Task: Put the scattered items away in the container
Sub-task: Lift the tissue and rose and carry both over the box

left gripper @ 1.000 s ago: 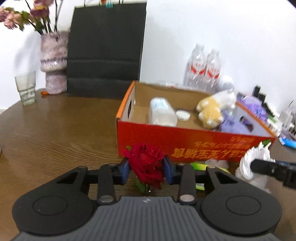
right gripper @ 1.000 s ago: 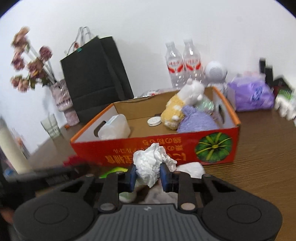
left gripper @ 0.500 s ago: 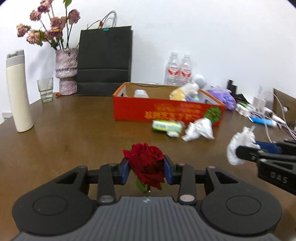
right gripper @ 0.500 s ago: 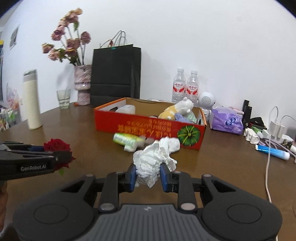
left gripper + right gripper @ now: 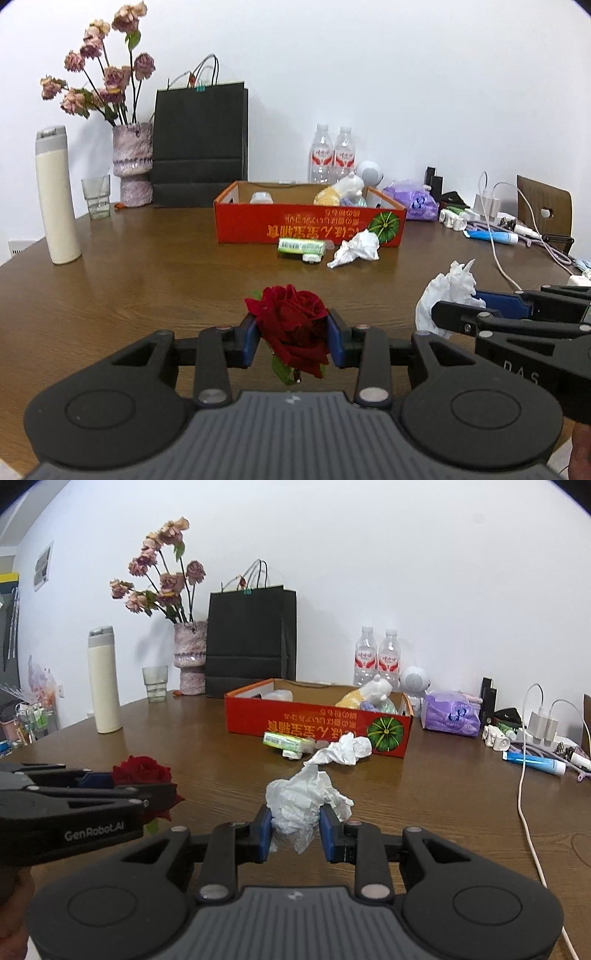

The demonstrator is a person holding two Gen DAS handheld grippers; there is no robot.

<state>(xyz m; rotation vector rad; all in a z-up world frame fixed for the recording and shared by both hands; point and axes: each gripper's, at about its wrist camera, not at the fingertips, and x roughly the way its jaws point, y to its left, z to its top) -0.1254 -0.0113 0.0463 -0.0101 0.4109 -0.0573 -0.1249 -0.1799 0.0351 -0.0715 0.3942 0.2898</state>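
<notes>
My left gripper [image 5: 291,343] pinches a red rose [image 5: 291,325] between its blue pads, the bloom standing above the fingers and a green leaf hanging below. My right gripper [image 5: 295,829] is clamped on a crumpled white tissue [image 5: 301,805], which bulges above the pads. The two tools sit side by side over the near part of the brown table [image 5: 147,273], left gripper to the left, each seen at the edge of the other's view. The red box [image 5: 306,227] stands open toward the far side of the table, well apart from both tools, with a plush toy [image 5: 338,192] and a white bottle [image 5: 261,198] inside. Just in front of the box lie a green packet [image 5: 301,246] and, to its right, a second tissue wad [image 5: 356,251], both on the table outside the box. At far left stand a cream flask [image 5: 57,195], a glass [image 5: 96,197], a vase [image 5: 133,166] and a black bag [image 5: 201,144].
</notes>
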